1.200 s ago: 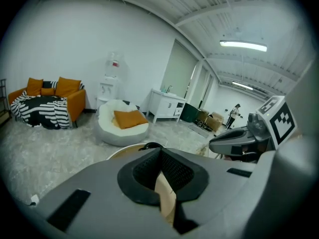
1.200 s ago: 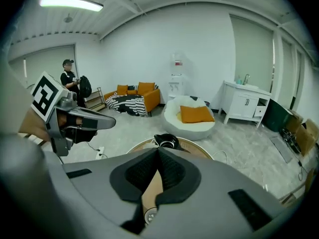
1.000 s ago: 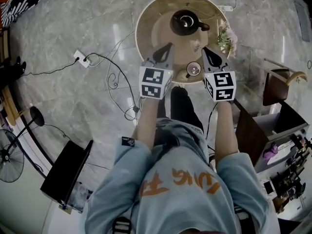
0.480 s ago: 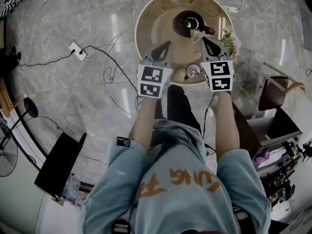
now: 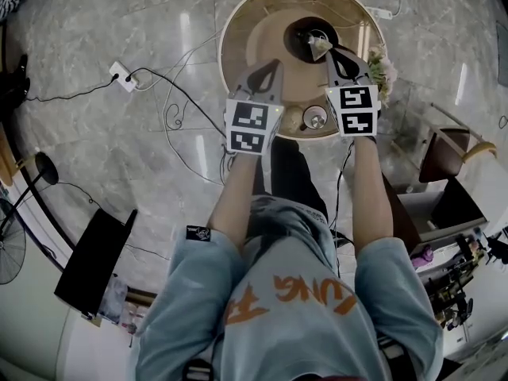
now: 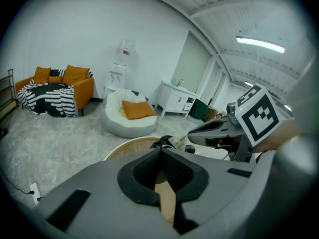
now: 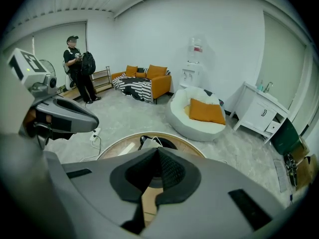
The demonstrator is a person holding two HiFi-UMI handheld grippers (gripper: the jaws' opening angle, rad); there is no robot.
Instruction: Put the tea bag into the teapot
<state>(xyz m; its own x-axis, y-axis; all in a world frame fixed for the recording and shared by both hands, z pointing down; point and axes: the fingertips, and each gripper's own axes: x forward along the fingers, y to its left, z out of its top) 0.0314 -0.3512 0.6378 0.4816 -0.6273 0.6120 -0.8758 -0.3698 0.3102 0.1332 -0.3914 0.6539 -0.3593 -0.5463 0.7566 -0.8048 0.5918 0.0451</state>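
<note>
Round wooden table (image 5: pixel 252 40) on a marble floor (image 5: pixel 103 22). Right gripper (image 5: pixel 325 51) pinches the tea bag (image 5: pixel 319 48) above the teapot (image 5: pixel 298 35). Left gripper (image 5: pixel 273 64) is clenched and empty. Risk: if released off-centre, the dangling bag likely catches the rim and drops outside.

Left tongs (image 6: pixel 161 151) closed, empty; teapot (image 6: pixel 163 140) beyond; right tongs (image 6: pixel 192 134) alongside.

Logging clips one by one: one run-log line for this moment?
right gripper: shut on tea bag, over teapot | left gripper: shut, empty
</note>
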